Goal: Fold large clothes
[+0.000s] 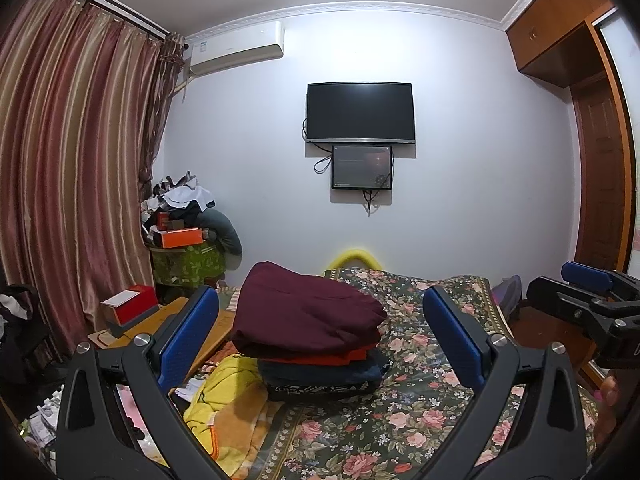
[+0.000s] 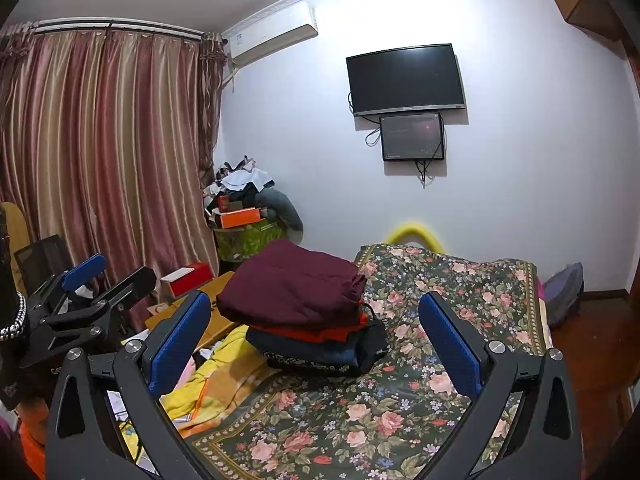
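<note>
one stack of folded clothes [image 1: 312,344], maroon garment [image 2: 292,284] on top, sits near the bed's [image 1: 400,420] left edge beside a yellow blanket [image 1: 228,396], with the left claw [image 1: 320,340] and right claw [image 2: 316,340] both spread wide, empty.

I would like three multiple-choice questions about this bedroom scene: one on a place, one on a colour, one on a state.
1. Where does the stack of folded clothes lie?
A. on the floral bedspread
B. on the wooden side table
C. on the floor

2. What colour is the top garment of the stack?
A. yellow
B. maroon
C. white

3. How are the fingers of both grippers?
A. shut on cloth
B. open, holding nothing
C. shut, empty

Answers:
1 A: the stack of folded clothes rests on the floral bedspread.
2 B: the maroon folded garment lies on top.
3 B: the left gripper and right gripper show blue pads wide apart with nothing between.
</note>
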{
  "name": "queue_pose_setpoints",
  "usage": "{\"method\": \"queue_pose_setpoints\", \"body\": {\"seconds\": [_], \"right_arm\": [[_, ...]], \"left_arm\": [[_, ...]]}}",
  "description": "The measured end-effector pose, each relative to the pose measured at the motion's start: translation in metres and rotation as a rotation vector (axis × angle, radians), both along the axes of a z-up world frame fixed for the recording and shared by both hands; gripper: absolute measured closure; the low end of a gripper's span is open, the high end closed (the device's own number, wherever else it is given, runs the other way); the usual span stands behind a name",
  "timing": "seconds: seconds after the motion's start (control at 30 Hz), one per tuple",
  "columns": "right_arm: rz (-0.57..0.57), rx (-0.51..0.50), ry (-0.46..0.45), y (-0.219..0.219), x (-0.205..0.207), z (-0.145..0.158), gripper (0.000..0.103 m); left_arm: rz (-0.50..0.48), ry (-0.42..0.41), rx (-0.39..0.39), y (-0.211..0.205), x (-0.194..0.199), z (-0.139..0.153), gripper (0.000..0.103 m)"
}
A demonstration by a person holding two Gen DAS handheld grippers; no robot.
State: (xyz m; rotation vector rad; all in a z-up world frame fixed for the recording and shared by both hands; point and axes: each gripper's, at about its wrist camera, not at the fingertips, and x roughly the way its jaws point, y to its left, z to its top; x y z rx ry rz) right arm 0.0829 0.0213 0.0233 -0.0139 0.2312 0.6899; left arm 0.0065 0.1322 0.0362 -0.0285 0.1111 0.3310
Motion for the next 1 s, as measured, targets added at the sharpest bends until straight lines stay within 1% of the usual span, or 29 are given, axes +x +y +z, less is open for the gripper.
{"method": "queue_pose_setpoints", "body": {"seconds": [0.13,0.6,1.0], "right_arm": [[-0.002,0.001,0.001,0.0,0.001,-0.001,0.0],[-0.027,0.016,0.003,0.0,0.005,-0.001,0.0],[-0.044,0.001,0.034,0.004,0.015,-0.008,0.0]], "left_arm": [[-0.014,0.003,-0.011,0.002,0.0,-0.001,0.0],[-0.026,0.014,-0.012,-0.001,0.005,-0.003,0.0],[-0.031,0.028,-0.016,0.003,0.009,-0.007,0.0]]}}
